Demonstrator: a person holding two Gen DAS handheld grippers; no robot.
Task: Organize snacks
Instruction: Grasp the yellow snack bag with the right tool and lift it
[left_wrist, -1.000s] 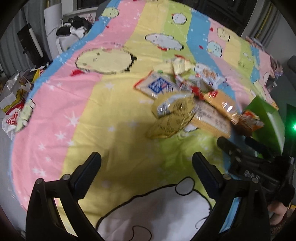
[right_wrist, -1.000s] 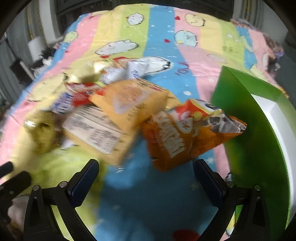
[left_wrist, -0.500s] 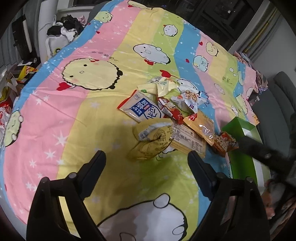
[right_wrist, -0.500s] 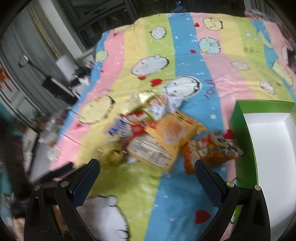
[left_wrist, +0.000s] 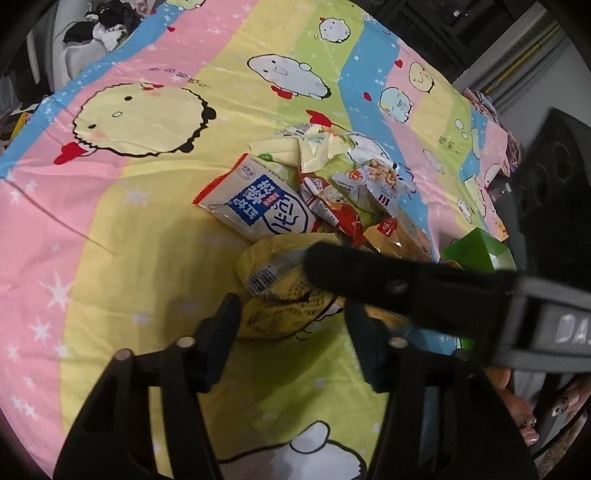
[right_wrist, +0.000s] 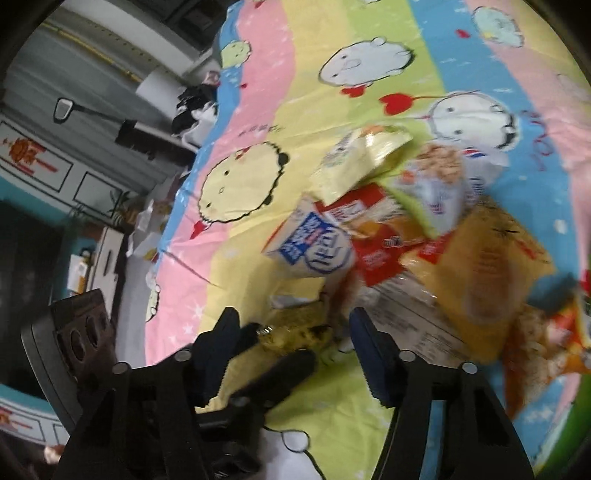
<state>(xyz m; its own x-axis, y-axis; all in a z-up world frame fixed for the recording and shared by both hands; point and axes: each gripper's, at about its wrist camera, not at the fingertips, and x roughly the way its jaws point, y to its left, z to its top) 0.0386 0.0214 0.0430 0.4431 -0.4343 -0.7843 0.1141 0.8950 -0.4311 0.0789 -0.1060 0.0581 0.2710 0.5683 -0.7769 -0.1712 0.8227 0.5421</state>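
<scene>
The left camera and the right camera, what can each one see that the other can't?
Only the left camera shows the green box behind the pile and a bare hand at the lower right. Only the right camera shows the room beside the bed: a white cabinet with a red sticker, and an orange chip bag. Both show the striped cartoon bedsheet, the white and blue snack pack and the yellow snack bag that the left gripper and the right gripper both reach toward.

Cartoon-print striped bedsheet (left_wrist: 122, 229) under heaped snack packets (left_wrist: 317, 206), green box (left_wrist: 476, 251).
</scene>
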